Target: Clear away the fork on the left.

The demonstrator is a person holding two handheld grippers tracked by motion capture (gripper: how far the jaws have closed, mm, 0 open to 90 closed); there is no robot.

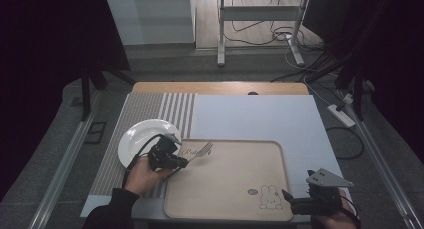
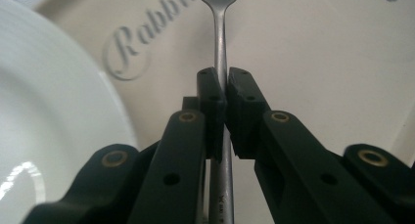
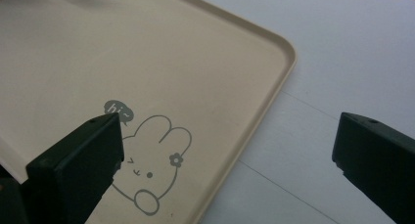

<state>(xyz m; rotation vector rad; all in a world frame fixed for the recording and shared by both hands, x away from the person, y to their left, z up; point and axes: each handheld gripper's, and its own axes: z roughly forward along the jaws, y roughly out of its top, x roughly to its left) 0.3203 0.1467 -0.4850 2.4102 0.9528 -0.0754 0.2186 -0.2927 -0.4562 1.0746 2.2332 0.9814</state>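
Observation:
A metal fork [image 2: 221, 48] lies clamped by its handle between the pads of my left gripper [image 2: 224, 87]. In the high view the left gripper [image 1: 186, 160] is over the near left part of the beige tray [image 1: 235, 189], and the fork [image 1: 202, 150] points toward the tray's far left corner, above the "Rabbit" lettering. A white plate [image 1: 137, 136] rests just left of the tray on a striped mat. My right gripper [image 1: 286, 198] hovers by the tray's near right corner, jaws wide apart with nothing between them. A rabbit drawing [image 3: 151, 170] marks that corner of the tray [image 3: 205, 77].
The tray lies on a pale sheet [image 1: 250, 116] covering the table. A striped placemat [image 1: 150, 109] runs along the left side. Beyond the table stand a metal frame [image 1: 260, 24], floor cables and a power strip [image 1: 341, 115].

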